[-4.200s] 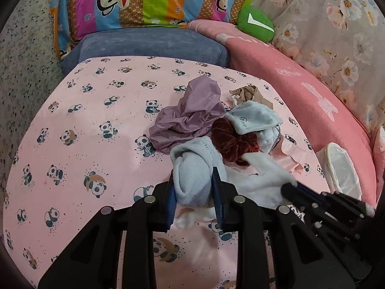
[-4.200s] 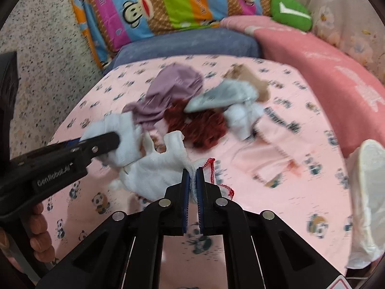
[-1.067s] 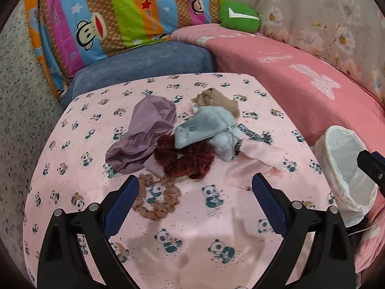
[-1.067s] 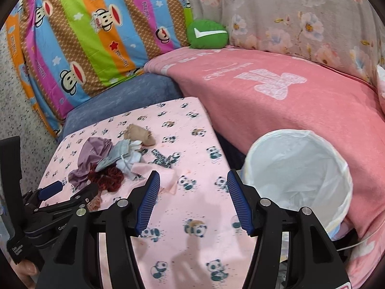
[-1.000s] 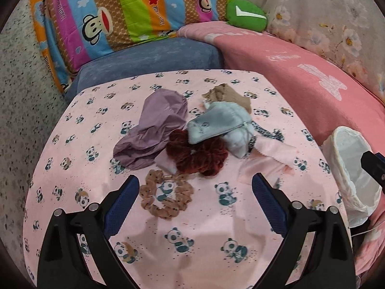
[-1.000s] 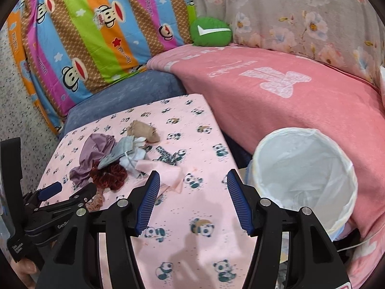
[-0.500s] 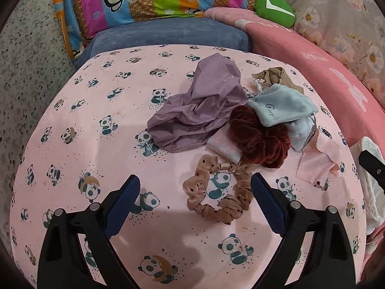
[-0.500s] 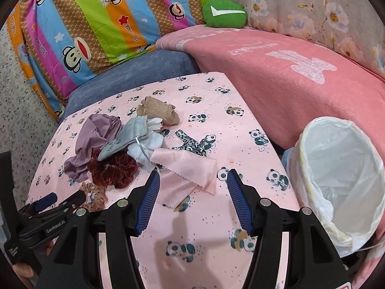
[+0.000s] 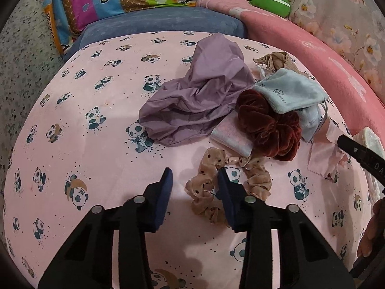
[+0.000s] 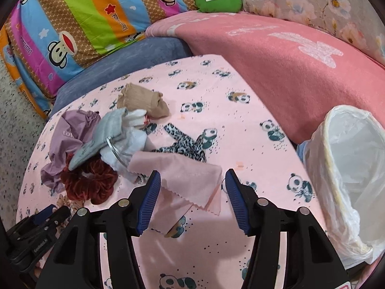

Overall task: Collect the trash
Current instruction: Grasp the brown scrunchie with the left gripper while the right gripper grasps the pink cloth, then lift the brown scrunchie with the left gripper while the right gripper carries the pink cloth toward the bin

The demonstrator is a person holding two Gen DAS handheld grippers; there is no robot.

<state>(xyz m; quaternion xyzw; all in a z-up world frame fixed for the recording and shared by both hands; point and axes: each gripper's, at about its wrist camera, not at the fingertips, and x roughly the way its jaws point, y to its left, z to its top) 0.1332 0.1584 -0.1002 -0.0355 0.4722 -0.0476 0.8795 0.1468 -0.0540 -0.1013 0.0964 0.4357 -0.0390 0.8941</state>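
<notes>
My left gripper (image 9: 194, 174) hangs low over the panda-print table, its jaws closing. The left side of a tan dotted scrunchie (image 9: 204, 183) lies between them, and the left pad stands clear of it. My right gripper (image 10: 193, 177) is closing too, with a pink cloth (image 10: 187, 175) lying flat between its jaws and neither pad pressing on it. Behind these lies a heap: a purple bag (image 9: 197, 96), a dark red scrunchie (image 9: 267, 130), a light blue pouch (image 9: 288, 94) and a tan stocking (image 10: 142, 101).
A bin with a white liner (image 10: 349, 168) stands off the table's right edge, against a pink-covered sofa (image 10: 288, 55). A leopard-print strip (image 10: 185, 144) lies behind the pink cloth. A striped monkey-print cushion (image 10: 84, 12) is at the back. A small pink packet (image 9: 231, 137) pokes out under the red scrunchie.
Both grippers have come down and in toward the heap. The left jaws have narrowed sharply around the tan scrunchie. The right jaws have narrowed over the pink cloth.
</notes>
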